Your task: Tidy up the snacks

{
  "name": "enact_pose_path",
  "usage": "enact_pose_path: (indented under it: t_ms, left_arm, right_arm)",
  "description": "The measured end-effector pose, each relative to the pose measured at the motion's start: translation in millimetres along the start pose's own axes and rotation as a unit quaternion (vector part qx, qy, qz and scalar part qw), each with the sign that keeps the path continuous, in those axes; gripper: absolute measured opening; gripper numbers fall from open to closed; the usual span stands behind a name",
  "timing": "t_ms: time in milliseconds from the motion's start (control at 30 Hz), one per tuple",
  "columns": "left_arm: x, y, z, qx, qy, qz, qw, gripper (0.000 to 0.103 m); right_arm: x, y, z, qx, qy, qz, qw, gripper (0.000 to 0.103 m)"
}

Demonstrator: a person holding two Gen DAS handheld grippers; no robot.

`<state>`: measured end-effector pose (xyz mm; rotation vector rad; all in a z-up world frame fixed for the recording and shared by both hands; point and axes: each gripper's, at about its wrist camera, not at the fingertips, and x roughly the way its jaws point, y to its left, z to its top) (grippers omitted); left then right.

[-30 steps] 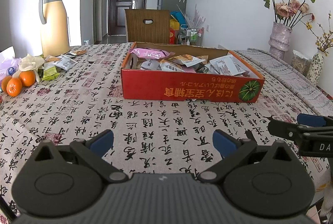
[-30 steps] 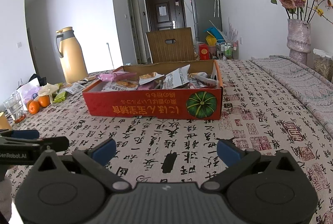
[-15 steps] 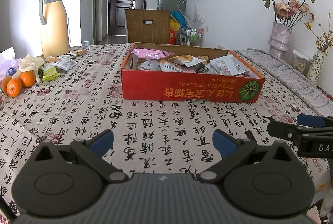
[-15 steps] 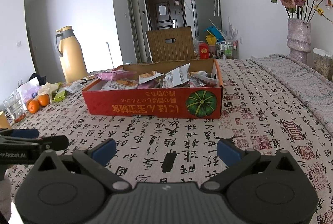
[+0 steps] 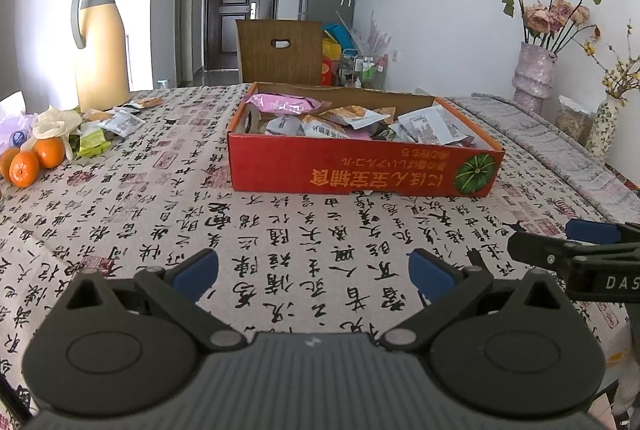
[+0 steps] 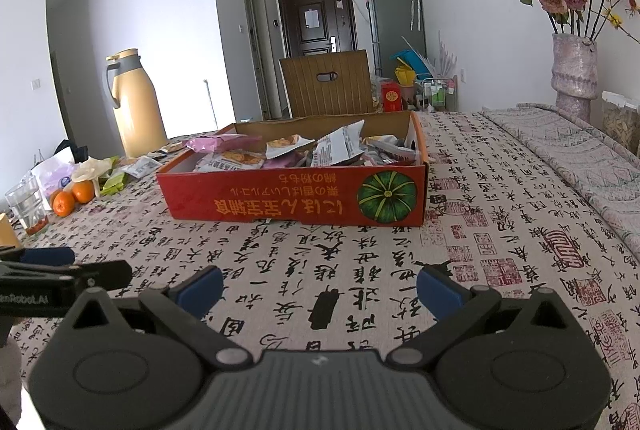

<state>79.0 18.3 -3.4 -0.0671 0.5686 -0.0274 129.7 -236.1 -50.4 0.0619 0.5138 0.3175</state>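
A red cardboard box (image 5: 360, 172) (image 6: 296, 198) with a pumpkin picture sits mid-table, filled with several snack packets (image 5: 348, 122) (image 6: 280, 150), a pink one (image 5: 284, 104) on top at the left. More loose packets (image 5: 120, 122) (image 6: 140, 166) lie by the thermos. My left gripper (image 5: 314, 270) is open and empty, low over the tablecloth in front of the box. My right gripper (image 6: 320, 284) is open and empty, also short of the box. Each gripper shows at the edge of the other's view.
The table wears a calligraphy-print cloth (image 5: 280, 230). A tan thermos (image 5: 100, 46) stands far left, with oranges (image 5: 36, 160), a glass (image 6: 26, 204) and bags beside it. Vases of dried roses (image 5: 534, 70) (image 6: 574, 74) stand far right. A wooden chair (image 5: 280, 50) sits behind the table.
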Motion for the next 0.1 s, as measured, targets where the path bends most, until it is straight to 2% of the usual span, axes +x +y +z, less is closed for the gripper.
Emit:
enact_pose_path:
  t_ms: [100]
  left_arm:
    - [-0.5, -0.8, -0.3, 0.001, -0.001, -0.004, 1.0000, 0.103]
  right_arm:
    - [-1.1, -0.5, -2.7, 0.000, 0.001, 0.000, 1.000, 0.103]
